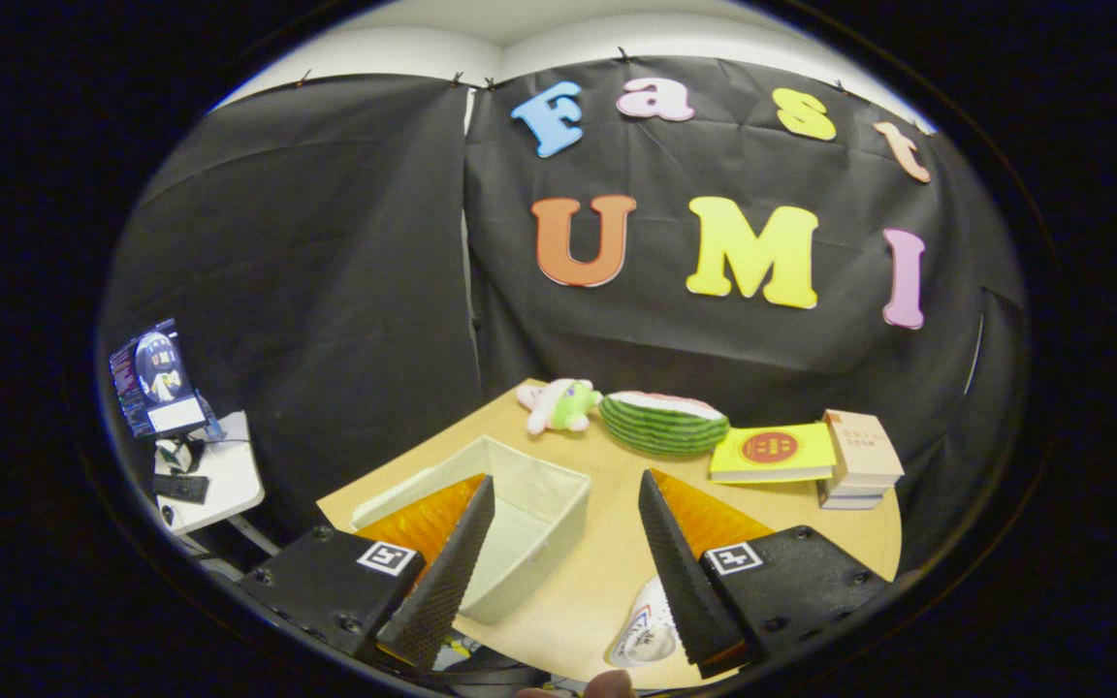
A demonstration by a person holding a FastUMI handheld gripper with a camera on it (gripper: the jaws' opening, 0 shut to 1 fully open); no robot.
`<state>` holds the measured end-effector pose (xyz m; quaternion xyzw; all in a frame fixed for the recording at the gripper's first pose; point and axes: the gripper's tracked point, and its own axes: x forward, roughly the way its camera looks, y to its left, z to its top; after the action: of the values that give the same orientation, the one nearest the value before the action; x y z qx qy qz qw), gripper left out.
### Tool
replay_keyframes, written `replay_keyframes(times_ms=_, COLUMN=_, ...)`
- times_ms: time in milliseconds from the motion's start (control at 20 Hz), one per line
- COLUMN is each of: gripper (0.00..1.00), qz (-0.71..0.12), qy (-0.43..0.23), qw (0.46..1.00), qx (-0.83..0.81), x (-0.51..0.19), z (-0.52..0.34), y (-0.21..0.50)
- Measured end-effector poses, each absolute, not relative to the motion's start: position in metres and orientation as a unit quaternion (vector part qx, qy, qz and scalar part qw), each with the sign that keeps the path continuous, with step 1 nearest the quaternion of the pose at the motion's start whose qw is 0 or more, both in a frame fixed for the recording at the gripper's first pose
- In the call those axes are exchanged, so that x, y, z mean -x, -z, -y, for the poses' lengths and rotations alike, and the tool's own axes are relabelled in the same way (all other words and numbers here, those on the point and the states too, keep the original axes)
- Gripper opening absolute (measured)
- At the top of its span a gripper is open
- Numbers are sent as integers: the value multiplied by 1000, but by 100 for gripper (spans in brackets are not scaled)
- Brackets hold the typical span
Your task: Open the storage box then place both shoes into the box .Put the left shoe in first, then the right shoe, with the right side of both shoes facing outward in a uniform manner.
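Side desk (219, 475): off the counter's left edge, carrying a screen and a keyboard.
Storage box (529, 523): pale fabric, lid-less and open on top, at the counter's (607, 572) near-left corner, behind the left finger and reaching into the gap; empty as far as visible.
Box handling: soft-walled and probably light, likely to slide or buckle if pushed; best approached from straight above.
Jaws (566, 557): spread wide, gripping nothing, held above the counter's near edge.
Shoe (649, 635): white, partly hidden beside the right finger at the counter's near edge; which foot, cannot tell.
Shoe handling: likely light, flexible upper, firmer sole; collar or heel rim looks the surest place to pinch, smooth toe liable to slip.
Plush toy (560, 404): far edge, left of the watermelon-striped cushion (663, 423).
Books (811, 454): far-right corner, a yellow one beside a small stack.
Task stage: box seemingly open already, no shoe inside yet.
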<state>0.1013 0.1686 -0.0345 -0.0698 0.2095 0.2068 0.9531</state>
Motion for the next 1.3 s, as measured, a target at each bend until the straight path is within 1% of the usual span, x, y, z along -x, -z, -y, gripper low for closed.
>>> replay_keyframes(times_ms=200, gripper=93, qz=-255, qy=-156, qw=950, qx=89, x=-98, z=-97, y=70)
replay_keyframes(times_ms=300, gripper=94, qz=-293, qy=-138, qw=943, qx=80, x=-97, z=-73, y=97)
replay_keyframes(times_ms=550, gripper=93, qz=-411, qy=-123, qw=902, qx=43, x=-95, z=-35, y=189)
replay_keyframes(times_ms=750, gripper=94, qz=-487, qy=-113, qw=866, qx=13, x=-83, z=-25, y=247)
replay_keyframes(times_ms=1000, gripper=93, qz=-534, qy=-98, qw=840, qx=9, x=-87, z=-18, y=292)
replay_keyframes(times_ms=1300, gripper=89, qz=-573, qy=-80, qw=815, qx=-22, x=-87, z=-14, y=332)
